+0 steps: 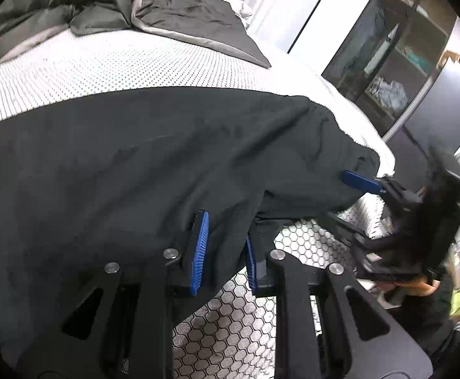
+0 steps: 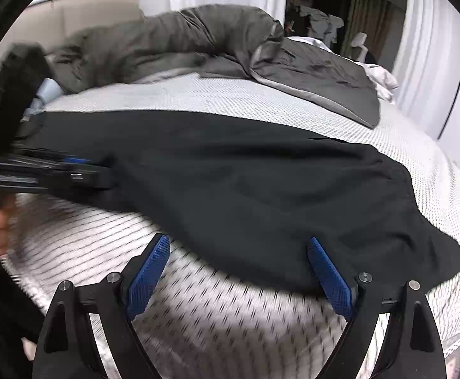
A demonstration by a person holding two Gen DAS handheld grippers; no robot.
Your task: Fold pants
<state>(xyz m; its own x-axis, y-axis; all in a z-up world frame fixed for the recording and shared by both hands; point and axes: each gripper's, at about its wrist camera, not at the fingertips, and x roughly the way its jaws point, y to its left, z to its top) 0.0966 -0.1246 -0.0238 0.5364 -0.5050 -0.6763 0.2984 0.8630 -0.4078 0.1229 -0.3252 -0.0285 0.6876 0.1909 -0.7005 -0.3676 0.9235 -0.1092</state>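
Black pants (image 1: 141, 158) lie spread across the white dotted mattress (image 1: 103, 63); they also show in the right wrist view (image 2: 245, 183). My left gripper (image 1: 225, 249) is shut on a bunched fold of the pants' near edge, cloth pinched between its blue pads. My right gripper (image 2: 239, 271) is open, its fingers wide apart just over the near hem of the pants, holding nothing. The right gripper shows in the left wrist view (image 1: 362, 183) at the pants' right edge. The left gripper shows in the right wrist view (image 2: 78, 164) at the pants' left end.
A crumpled grey duvet (image 2: 173, 41) and a dark grey pillow (image 2: 324, 75) lie at the back of the bed. The mattress side has a hexagon pattern (image 1: 230, 331). A glass-front wardrobe (image 1: 387, 63) stands to the right. White curtains (image 2: 435, 47) hang behind.
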